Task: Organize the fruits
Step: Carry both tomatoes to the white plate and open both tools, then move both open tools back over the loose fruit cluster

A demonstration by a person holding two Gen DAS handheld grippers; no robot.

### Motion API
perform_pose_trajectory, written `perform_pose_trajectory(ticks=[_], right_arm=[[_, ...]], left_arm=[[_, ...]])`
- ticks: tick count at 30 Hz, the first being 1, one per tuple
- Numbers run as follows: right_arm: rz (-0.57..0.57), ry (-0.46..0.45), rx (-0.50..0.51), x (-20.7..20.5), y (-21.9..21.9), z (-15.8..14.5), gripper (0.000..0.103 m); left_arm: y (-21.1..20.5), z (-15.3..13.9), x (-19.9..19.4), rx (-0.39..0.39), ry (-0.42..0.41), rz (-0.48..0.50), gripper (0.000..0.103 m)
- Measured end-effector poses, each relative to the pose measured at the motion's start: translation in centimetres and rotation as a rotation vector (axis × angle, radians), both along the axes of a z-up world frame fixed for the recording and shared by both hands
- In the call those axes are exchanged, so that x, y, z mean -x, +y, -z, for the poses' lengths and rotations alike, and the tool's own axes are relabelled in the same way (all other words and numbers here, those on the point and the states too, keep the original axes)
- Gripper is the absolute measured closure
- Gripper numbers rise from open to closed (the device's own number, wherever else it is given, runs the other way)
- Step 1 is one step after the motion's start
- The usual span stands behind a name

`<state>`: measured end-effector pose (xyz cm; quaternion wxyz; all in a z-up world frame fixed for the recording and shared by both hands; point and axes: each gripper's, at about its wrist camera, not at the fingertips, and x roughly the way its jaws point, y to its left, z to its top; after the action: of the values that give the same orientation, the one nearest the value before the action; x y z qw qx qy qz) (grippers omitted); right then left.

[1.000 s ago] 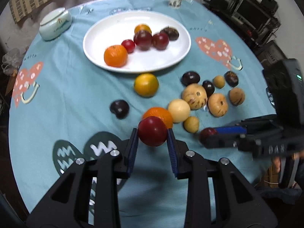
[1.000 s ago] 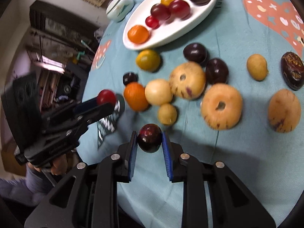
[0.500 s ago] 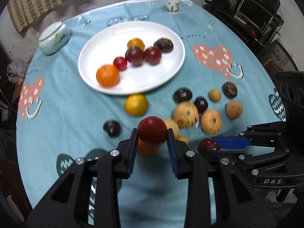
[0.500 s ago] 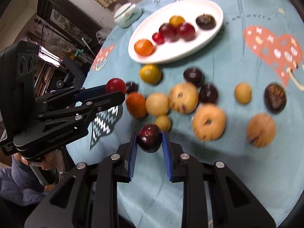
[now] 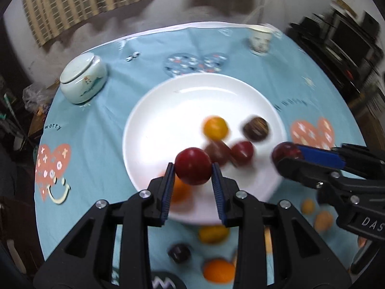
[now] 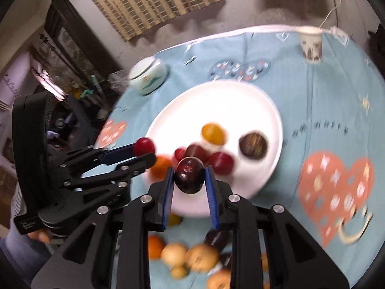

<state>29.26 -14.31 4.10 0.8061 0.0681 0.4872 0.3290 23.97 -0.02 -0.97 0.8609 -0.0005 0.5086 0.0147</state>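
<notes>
crowding is the main risk: the left tool (image 5: 193,168) grips a round red glossy fruit (image 5: 193,165) between its blue ribbed pads, and the right tool (image 6: 189,177) grips a dark maroon plum-like fruit (image 6: 189,175) the same way, and both hang over the near rim of the wide white round plate (image 5: 168,110) at once. in the left view the right tool (image 5: 288,155) sits just beside the left one, so a release on the same spot could knock tool against tool or fruit against fruit.

the plate already carries a small cluster, a yellow-orange citrus (image 5: 215,127), a dark brown streaked fruit (image 5: 255,128), a red plum (image 5: 242,152) and others near them. a round fruit let go from height onto that cluster, or onto the sloping rim, would likely roll and could push a neighbour off onto the teal patterned desk cloth (image 5: 96,130). both held fruits are smooth and held only at their sides, so a jolt could slip them out early.

motion blur smears most of the plate contents in both views, so i cannot tell how many fruits lie there or whether they touch. an orange fruit (image 6: 160,166) is half hidden behind the left tool's finger in the right view. the loose fruits on the cloth (image 6: 199,257) are cut by the tool frames and blurred. how high either tool is above the plate is hard to judge through the fisheye.
</notes>
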Motion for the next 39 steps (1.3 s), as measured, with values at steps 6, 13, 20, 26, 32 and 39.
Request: perform_pose_trajectory(ticks=[6, 13, 20, 26, 32, 39], right_arm=[[0.02, 0.007, 0.094, -4.3, 2.1, 1.9, 0.076], [0.029, 0.05, 0.165, -6.9, 3.1, 4.1, 0.074], [0.037, 0.047, 0.142, -6.4, 2.0, 3.8, 0.074], [0.0, 0.001, 0.195, -5.1, 2.3, 2.4, 0.07], [0.016, -0.187, 0.12, -1.0, -1.9, -3.9, 0.07], [0.157, -0.555, 0.037, 7.3, -9.8, -12.6, 0.07]], left_arm=[[2.7, 1.9, -3.8, 0.031, 0.042, -0.075, 0.072], [3.0, 3.4, -4.7, 0.045, 0.049, -0.089, 0.05], [3.4, 2.4, -4.1, 0.066, 0.021, -0.097, 0.048], [3.4, 0.7, -2.4, 0.097, -0.01, -0.116, 0.047], [4.2, -2.2, 0.7, 0.114, -0.091, -0.14, 0.039], [4.0, -4.4, 4.0, 0.124, -0.136, -0.148, 0.037]])
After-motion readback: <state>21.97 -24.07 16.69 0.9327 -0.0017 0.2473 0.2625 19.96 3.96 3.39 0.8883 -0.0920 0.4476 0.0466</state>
